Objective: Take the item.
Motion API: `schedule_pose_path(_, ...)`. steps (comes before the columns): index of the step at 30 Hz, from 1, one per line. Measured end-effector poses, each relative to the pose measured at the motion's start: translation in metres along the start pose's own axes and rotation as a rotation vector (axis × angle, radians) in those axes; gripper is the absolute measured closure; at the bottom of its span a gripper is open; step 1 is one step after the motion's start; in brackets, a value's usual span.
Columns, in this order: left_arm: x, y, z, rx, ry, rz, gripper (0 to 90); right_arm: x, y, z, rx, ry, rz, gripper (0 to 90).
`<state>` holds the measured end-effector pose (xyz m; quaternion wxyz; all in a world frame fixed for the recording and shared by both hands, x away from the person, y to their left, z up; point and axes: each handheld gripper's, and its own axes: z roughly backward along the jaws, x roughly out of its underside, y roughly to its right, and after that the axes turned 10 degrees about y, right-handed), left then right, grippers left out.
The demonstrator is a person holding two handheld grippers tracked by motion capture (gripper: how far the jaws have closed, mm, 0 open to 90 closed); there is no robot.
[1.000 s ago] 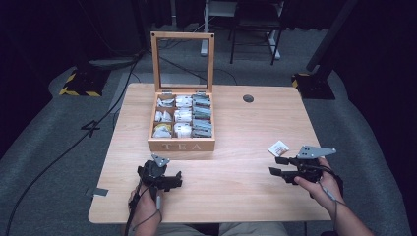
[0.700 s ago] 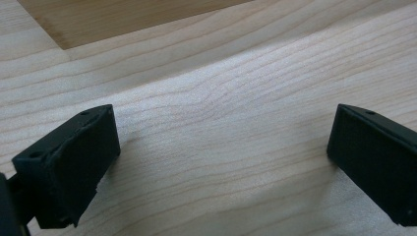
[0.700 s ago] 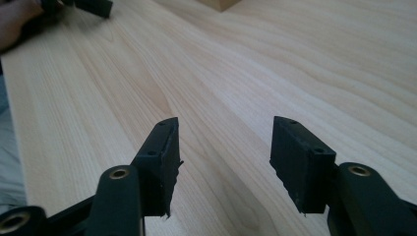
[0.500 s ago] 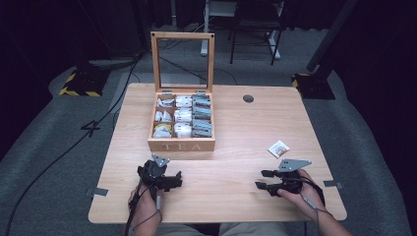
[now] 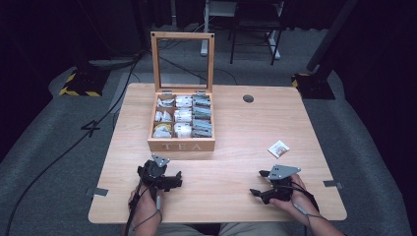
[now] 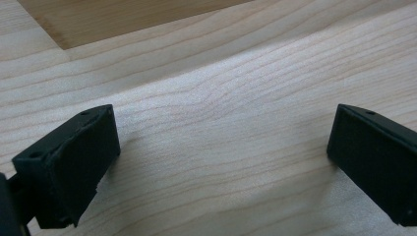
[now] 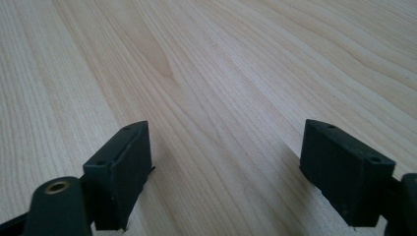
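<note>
On the pale wooden counter [image 5: 231,128], seen from above, a sachet [image 5: 279,148] lies flat at two o'clock from the right tongs [image 5: 259,183], well apart from the open tea box [image 5: 181,143] with its square compartments of packets; it looks already delivered. The left tongs [image 5: 173,179] rest near six o'clock of the box. Left gripper view: matte black jaws apart over bare grain. Right gripper view: jaws just opened wide, nothing between them.
</note>
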<state>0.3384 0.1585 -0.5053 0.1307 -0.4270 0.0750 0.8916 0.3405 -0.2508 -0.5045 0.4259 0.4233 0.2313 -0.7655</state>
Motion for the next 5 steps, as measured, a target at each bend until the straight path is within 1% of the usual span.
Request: schedule_pose_path(5,0.0,0.0001,0.0,0.001,0.0,0.001,0.0,0.0,0.0003,-0.0001,-0.004,0.0,-0.001,19.5)
